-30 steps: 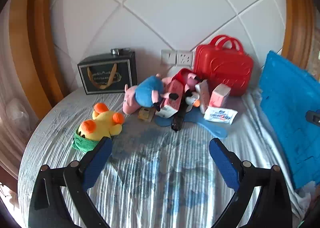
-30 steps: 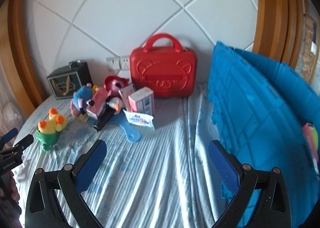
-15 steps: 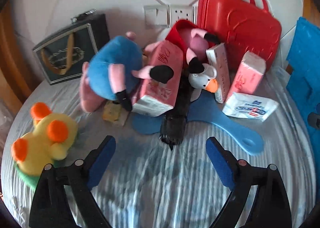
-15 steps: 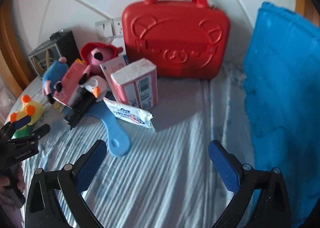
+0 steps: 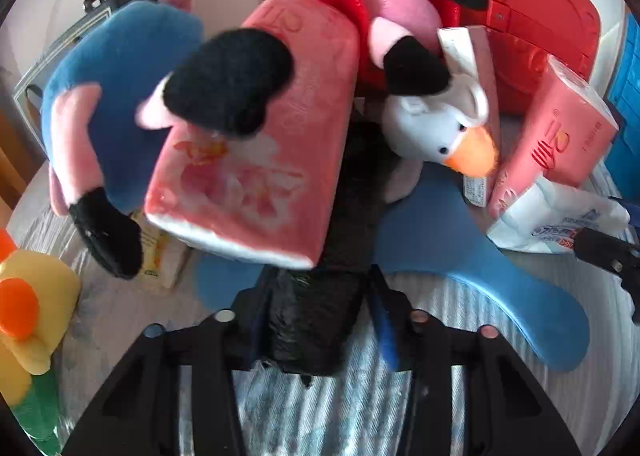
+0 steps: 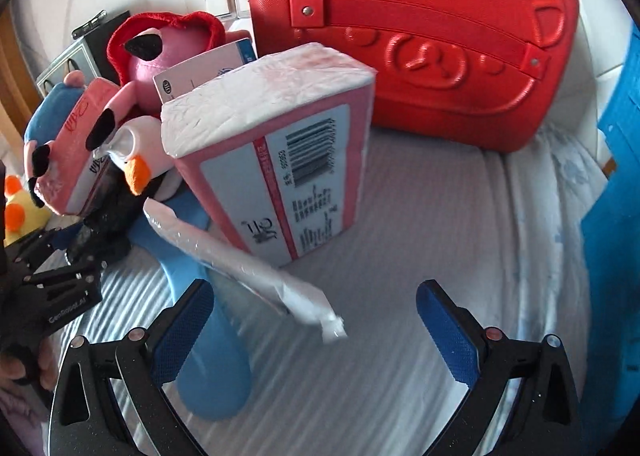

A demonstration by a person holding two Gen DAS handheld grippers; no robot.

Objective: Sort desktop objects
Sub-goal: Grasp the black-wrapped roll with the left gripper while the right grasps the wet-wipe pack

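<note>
My left gripper [image 5: 316, 316] is shut on a black wrapped roll [image 5: 320, 320] that sticks out from under a pink tissue pack [image 5: 260, 144]. A blue pig plush [image 5: 116, 96], a pink pig plush in red [image 5: 400, 12] and a white duck plush [image 5: 444, 128] lie over the pile. My right gripper [image 6: 314, 316] is open, with a white wipes packet [image 6: 248, 268] lying between its fingers. A pink tissue box [image 6: 288, 160] stands just beyond it. A blue paddle [image 6: 212, 356] lies under the packet, by the left finger.
A red case [image 6: 420, 36] stands at the back against the white wall. A blue crate [image 6: 616, 216] is at the right. A yellow duck plush [image 5: 28, 308] lies at the left. A dark box [image 6: 76, 52] stands at the back left. Striped cloth [image 6: 420, 256] covers the table.
Both grippers have moved forward into the pile. The left gripper has closed on the black roll. The right gripper stays open and now straddles the wipes packet.
</note>
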